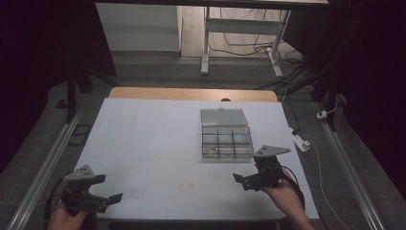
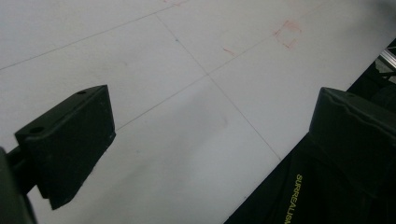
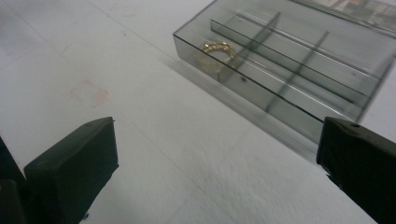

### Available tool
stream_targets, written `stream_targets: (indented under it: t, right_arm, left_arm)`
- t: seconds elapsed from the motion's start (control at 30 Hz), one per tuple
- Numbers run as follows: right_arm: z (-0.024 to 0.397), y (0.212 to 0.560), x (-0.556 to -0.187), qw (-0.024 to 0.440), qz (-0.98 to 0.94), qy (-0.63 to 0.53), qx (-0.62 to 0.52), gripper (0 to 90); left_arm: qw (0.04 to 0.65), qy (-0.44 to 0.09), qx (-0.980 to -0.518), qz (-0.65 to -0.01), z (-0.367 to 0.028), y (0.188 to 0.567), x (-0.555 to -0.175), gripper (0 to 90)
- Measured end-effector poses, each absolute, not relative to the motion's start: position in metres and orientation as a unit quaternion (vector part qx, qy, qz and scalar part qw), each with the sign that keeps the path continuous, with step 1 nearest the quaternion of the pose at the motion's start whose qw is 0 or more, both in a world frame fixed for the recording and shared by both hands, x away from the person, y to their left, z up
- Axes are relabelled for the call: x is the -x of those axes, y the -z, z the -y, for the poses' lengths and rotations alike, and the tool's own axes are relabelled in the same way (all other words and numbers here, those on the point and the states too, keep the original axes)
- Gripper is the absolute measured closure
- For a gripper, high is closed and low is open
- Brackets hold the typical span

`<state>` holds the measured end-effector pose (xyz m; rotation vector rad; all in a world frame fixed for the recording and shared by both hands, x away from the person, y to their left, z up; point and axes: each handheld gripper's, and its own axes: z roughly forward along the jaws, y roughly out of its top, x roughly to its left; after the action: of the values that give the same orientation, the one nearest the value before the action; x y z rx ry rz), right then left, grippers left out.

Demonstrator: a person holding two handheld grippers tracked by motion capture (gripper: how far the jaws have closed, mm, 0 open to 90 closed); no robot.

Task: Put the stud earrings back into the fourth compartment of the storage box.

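Note:
A clear plastic compartment box (image 1: 226, 142) lies right of the table's middle, its lid (image 1: 223, 116) folded flat behind it. A gold ring (image 1: 210, 152) rests in its near-left compartment; the right gripper view has the ring (image 3: 217, 50) inside the box (image 3: 299, 70), ahead and to the right. My right gripper (image 1: 241, 182) is near the front right, just short of the box, open with nothing between its jaws (image 3: 215, 172). At the front-left corner my left gripper (image 1: 107, 188) stands open over bare table (image 2: 210, 154).
The white table sheet (image 1: 153, 139) bears faint red marks (image 1: 186, 188) near the front. A black cloth with yellow lettering (image 2: 289, 196) hangs at the near table edge. A white power strip (image 1: 301, 142) and cables lie on the floor to the right.

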<state>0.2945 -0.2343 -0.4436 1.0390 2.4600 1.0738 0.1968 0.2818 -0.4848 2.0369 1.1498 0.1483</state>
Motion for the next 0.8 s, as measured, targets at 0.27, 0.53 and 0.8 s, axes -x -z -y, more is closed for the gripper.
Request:
stream_targets:
  t: [0.27, 0.53, 0.8]
  right_arm:
    - [0.255, 0.443, -0.280, 0.149, -0.834, -0.372, -0.380, 0.0]
    - [0.273, 0.445, -0.268, 0.159, -0.823, -0.372, -0.398, 0.0]
    - [0.292, 0.448, -0.259, 0.165, -0.812, -0.370, -0.421, 0.0]
  left_arm:
    - [0.389, -0.058, -0.801, -0.452, -0.282, 0.485, -0.197, 0.3]
    - [0.389, -0.059, -0.801, -0.452, -0.282, 0.485, -0.197, 0.3]
    - [0.389, -0.060, -0.800, -0.452, -0.282, 0.485, -0.197, 0.3]
